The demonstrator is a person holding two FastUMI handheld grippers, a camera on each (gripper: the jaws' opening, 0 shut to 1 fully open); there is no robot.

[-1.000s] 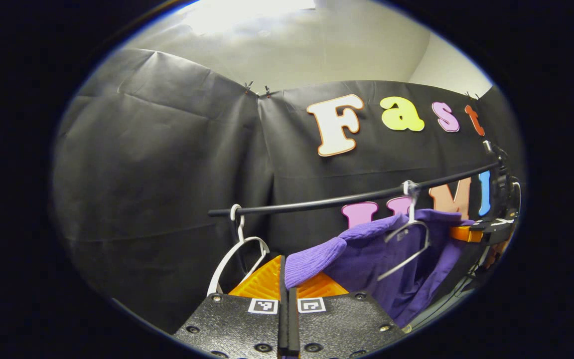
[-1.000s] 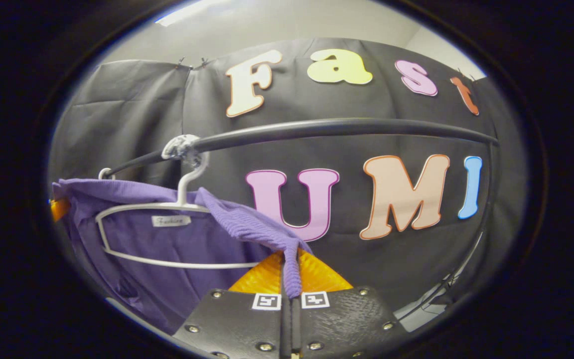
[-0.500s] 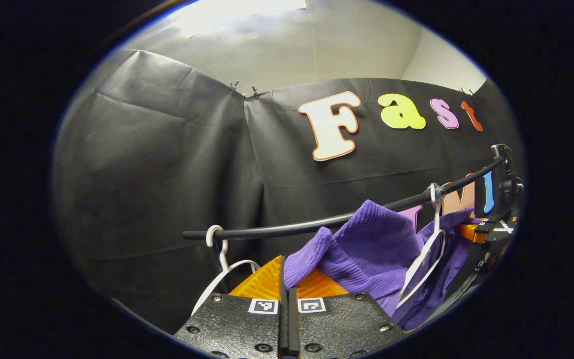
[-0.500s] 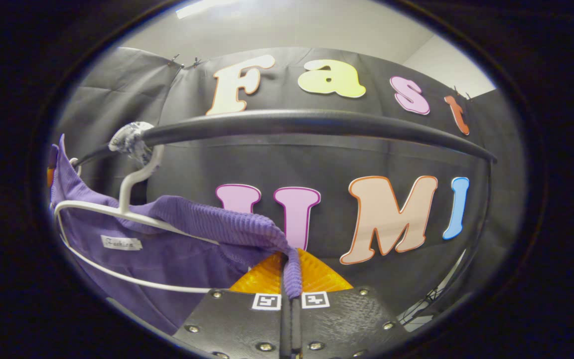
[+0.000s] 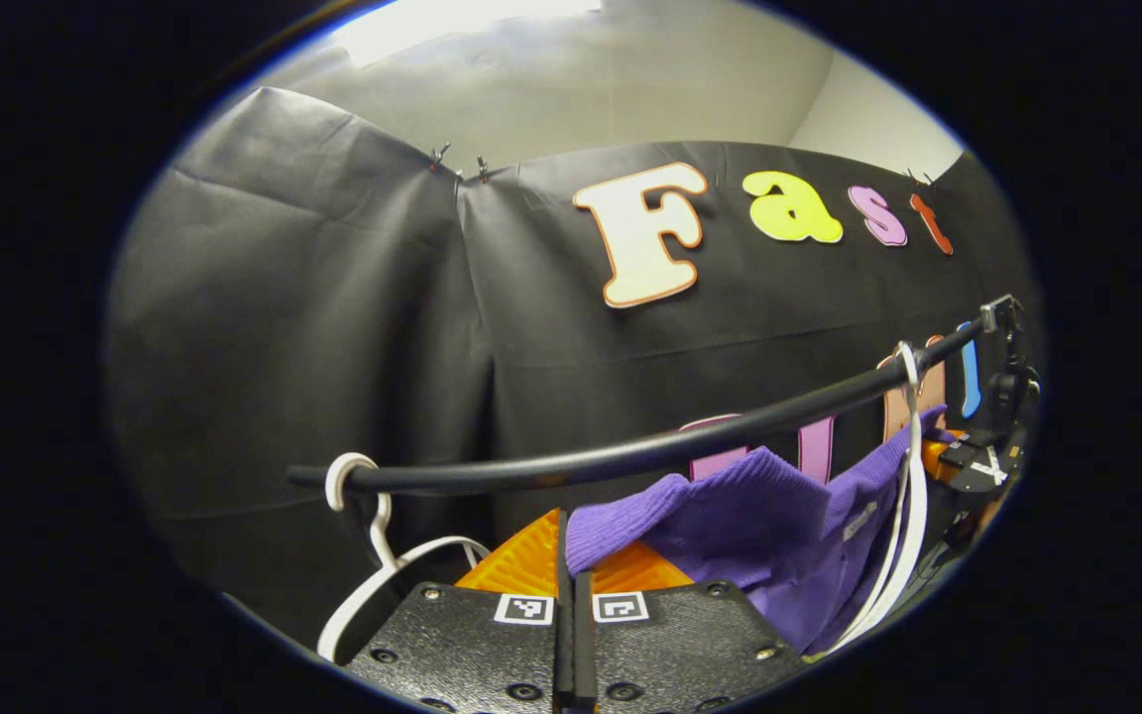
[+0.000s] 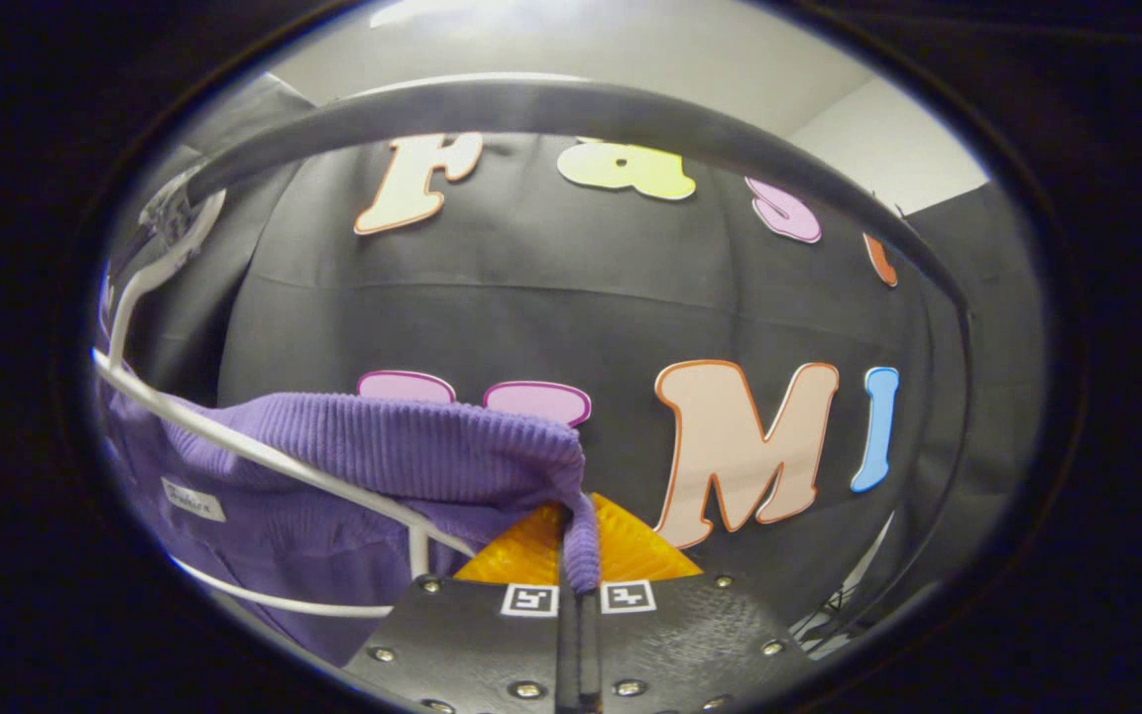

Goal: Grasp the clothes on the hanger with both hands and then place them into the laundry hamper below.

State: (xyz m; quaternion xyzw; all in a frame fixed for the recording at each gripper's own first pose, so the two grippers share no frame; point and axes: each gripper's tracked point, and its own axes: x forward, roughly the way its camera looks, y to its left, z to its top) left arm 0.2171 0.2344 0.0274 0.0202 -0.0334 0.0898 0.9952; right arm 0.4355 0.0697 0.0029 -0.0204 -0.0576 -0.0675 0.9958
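Left gripper [image 5: 567,565]: fingers closed together at the bottom of the left gripper view, a fold of the purple knit garment [image 5: 759,521] pinched between them. Right gripper [image 6: 576,555]: fingers likewise pressed together in the right gripper view, clamping a narrow ribbed edge of the same garment [image 6: 402,461], which runs down into the seam between them. Garment — purple, ribbed at the edges, a small sewn label on its inner side; it is bunched and stretched between the two grippers while part of it still drapes over a white hanger [image 5: 903,516]. In the right gripper view that hanger [image 6: 234,446] crosses the cloth as a thin white wire, its hook rising toward the rail at upper left. Rail [image 5: 630,454]: a black bar running from lower left up to the right in the left gripper view; in the right gripper view it arches close overhead [image 6: 571,104]. Second white hanger [image 5: 373,555]: bare, hooked on the rail's left end, well apart from the garment. At the far right of the left gripper view, beyond the garment, the other gripper [image 5: 972,461] can be made out, small and partly hidden. Hamper: its position cannot be told.
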